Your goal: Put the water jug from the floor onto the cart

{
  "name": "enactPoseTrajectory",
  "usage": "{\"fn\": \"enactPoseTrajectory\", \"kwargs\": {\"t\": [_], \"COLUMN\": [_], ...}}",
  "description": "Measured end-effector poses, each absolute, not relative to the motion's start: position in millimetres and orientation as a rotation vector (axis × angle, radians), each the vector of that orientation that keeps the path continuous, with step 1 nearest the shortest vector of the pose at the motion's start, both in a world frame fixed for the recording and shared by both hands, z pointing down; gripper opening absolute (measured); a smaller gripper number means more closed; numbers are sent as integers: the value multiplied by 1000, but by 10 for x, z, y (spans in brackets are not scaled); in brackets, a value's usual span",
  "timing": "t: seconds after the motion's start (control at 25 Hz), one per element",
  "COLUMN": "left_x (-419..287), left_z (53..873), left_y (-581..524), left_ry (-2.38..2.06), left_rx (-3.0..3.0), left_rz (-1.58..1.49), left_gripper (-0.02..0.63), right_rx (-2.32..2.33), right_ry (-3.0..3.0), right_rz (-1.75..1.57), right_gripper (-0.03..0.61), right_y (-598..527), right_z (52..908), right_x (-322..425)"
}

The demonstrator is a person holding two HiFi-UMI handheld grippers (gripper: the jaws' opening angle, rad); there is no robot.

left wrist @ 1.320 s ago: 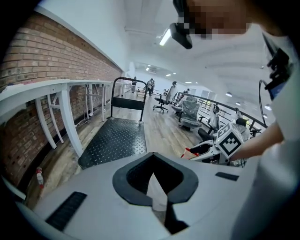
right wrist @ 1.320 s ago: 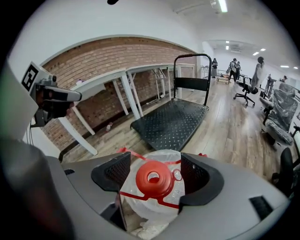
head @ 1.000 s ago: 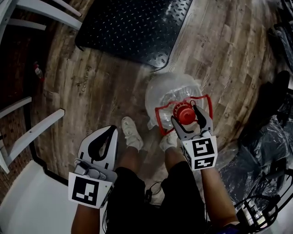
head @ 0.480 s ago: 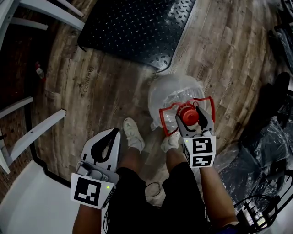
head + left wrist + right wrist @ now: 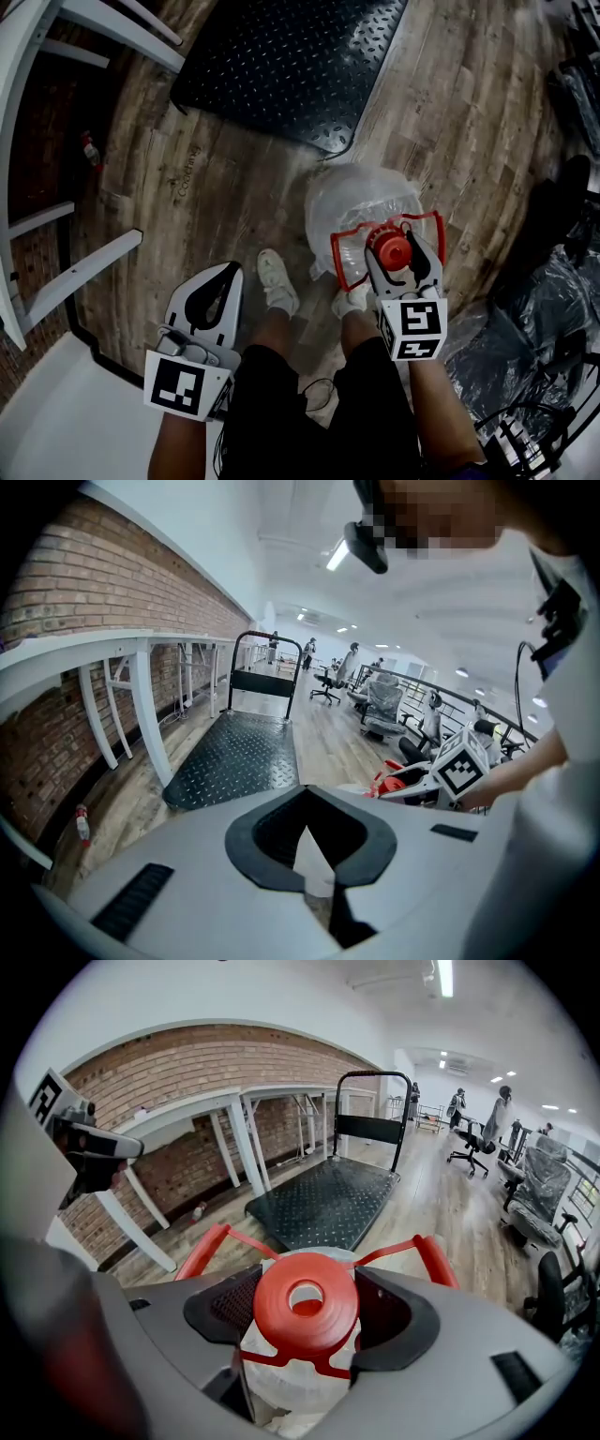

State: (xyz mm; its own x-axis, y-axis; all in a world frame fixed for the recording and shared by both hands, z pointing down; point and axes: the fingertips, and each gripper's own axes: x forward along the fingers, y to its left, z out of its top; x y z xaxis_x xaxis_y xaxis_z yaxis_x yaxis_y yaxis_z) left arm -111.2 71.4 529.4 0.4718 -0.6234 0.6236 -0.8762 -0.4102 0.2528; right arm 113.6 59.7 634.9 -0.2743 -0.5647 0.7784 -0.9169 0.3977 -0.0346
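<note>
The clear water jug (image 5: pixel 356 202) stands on the wooden floor by the person's feet, with a red cap (image 5: pixel 392 249) and a red carry handle (image 5: pixel 342 253). My right gripper (image 5: pixel 396 255) is shut on the jug's neck just under the cap. In the right gripper view the cap (image 5: pixel 306 1302) fills the space between the pads of that gripper (image 5: pixel 307 1283). The cart's black studded platform (image 5: pixel 291 66) lies beyond the jug. My left gripper (image 5: pixel 225 274) hangs at the person's left side, shut and empty, and in its own view the jaws of this gripper (image 5: pixel 305 794) meet.
White table legs (image 5: pixel 75 272) stand at the left by a brick wall. Black bags and cables (image 5: pixel 534 309) crowd the right. The person's shoes (image 5: pixel 277 281) are next to the jug. The cart's upright handle (image 5: pixel 370 1101) rises at the platform's far end, with office chairs (image 5: pixel 539 1190) beyond.
My right gripper's jaws stood wide around the red cap and have drawn in until they grip the jug's neck. The left gripper has stayed at the person's side.
</note>
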Motion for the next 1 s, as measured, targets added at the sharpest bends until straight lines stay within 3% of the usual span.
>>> {"fn": "enactPoseTrajectory", "kwargs": {"t": [1.0], "left_x": [-1915], "left_z": [3450], "left_y": [339], "left_ry": [-1503], "left_rx": [2229], "left_rz": [389], "left_gripper": [-2], "right_rx": [1396], "right_ry": [-2073], "right_rz": [534], "right_gripper": [311], "right_y": [-188], "right_z": [3472], "right_x": [756]}}
